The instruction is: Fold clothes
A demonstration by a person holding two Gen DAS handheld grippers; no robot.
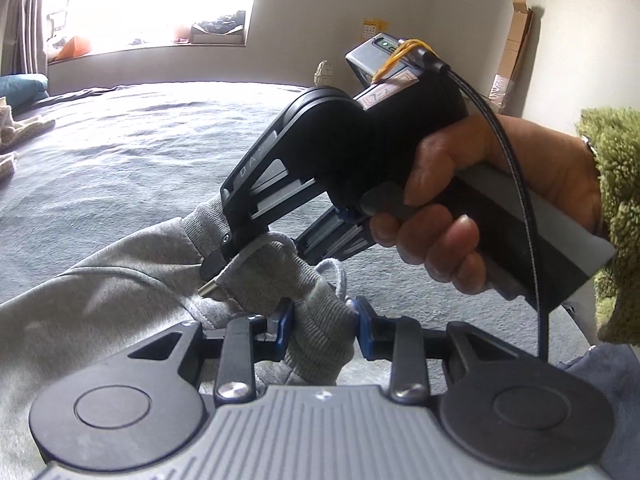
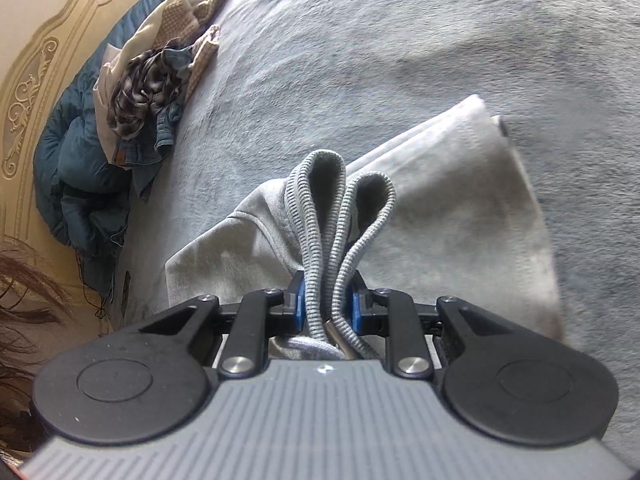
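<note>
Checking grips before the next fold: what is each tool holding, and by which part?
Both hold the grey hoodie: left tool pinches its ribbed hem; right tool clamps bunched ribbed edge, with a drawcord.

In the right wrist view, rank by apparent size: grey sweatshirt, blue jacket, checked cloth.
1. Grey sweatshirt, though it lies nearest the camera.
2. Blue jacket, partly covered by other clothes.
3. Checked cloth.

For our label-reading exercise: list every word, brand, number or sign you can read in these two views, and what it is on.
"DAS": on the arm of the right gripper, cut off after that.
Sticker on the gripper's top: red print, unreadable.
Yellow note on the wall: too small.
Right wrist view: none.
</note>
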